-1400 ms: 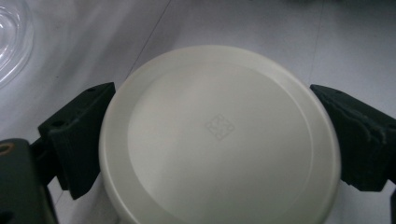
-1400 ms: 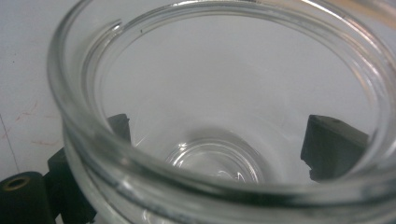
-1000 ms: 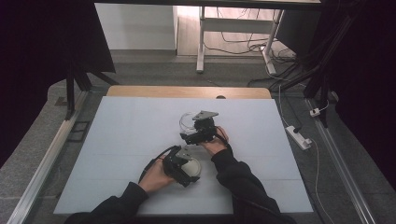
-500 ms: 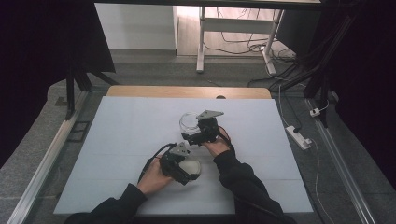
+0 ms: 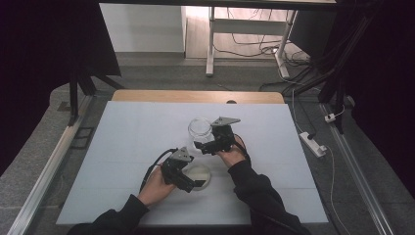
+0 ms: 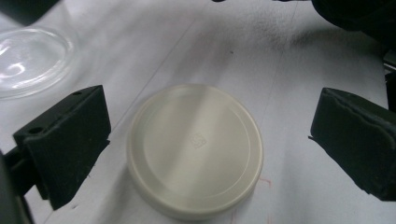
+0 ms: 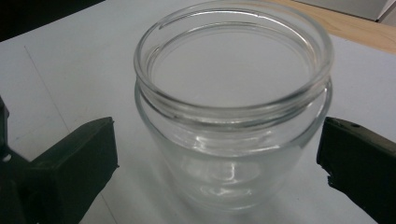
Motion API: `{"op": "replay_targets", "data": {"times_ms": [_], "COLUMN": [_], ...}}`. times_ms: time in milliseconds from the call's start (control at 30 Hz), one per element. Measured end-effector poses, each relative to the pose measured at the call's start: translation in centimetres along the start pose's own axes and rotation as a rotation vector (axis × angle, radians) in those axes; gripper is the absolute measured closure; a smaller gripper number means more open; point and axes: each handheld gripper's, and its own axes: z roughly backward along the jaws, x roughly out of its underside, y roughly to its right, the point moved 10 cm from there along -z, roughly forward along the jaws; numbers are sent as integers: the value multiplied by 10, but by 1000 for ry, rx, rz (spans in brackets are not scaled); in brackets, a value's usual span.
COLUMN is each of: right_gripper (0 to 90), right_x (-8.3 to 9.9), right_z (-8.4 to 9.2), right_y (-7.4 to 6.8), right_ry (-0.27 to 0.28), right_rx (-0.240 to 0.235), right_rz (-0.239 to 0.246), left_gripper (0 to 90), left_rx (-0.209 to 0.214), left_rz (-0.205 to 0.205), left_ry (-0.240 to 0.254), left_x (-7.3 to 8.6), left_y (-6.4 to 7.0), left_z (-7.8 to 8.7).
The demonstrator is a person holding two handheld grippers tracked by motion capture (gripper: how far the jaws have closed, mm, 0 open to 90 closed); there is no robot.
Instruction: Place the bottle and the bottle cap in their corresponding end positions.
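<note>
On the white surface (image 5: 122,147), both tongs straddle their targets, spread wide.
Left tongs (image 6: 205,140) bracket the flat cream lid (image 6: 195,149); right tongs (image 7: 217,154) flank the upright, open glass jar (image 7: 233,107), untouched, likely readying separate grips for capping.

The high view looks forward and down from above the person's side, taking in the whole white table (image 5: 122,147) at mid-frame. The left gripper view sits close over the cream lid (image 6: 195,150), frame centre, with the glass jar (image 6: 28,60) at upper left. The right gripper view faces that jar (image 7: 233,102) at close range, shared with the high view (image 5: 199,129).
</note>
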Motion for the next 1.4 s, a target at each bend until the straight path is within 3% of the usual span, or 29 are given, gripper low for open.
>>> {"op": "replay_targets", "data": {"times_ms": [367,600,700,967,1167,1400], "right_gripper": [0,0,0,0,0,0], "right_x": [7,12,15,17,24,33], "right_z": [21,35,41,65,82,104], "right_y": [-7,-21,-30,-49,-54,-56], "right_ry": [-16,-34,-39,-5,4,28], "right_rx": [14,35,16,-36,-21,-14], "right_rz": [26,32,34,41,62,40], "left_gripper": [0,0,0,0,0,0], "left_rx": [-2,-3,-7,-9,-9,-23], "left_rz": [21,46,48,62,83,100], "left_ry": [21,45,48,84,87,105], "left_x": [4,6,8,13,18,25], "left_y": [-4,-3,-2,1,6,12], "left_z": [18,35,42,61,74,89]}}
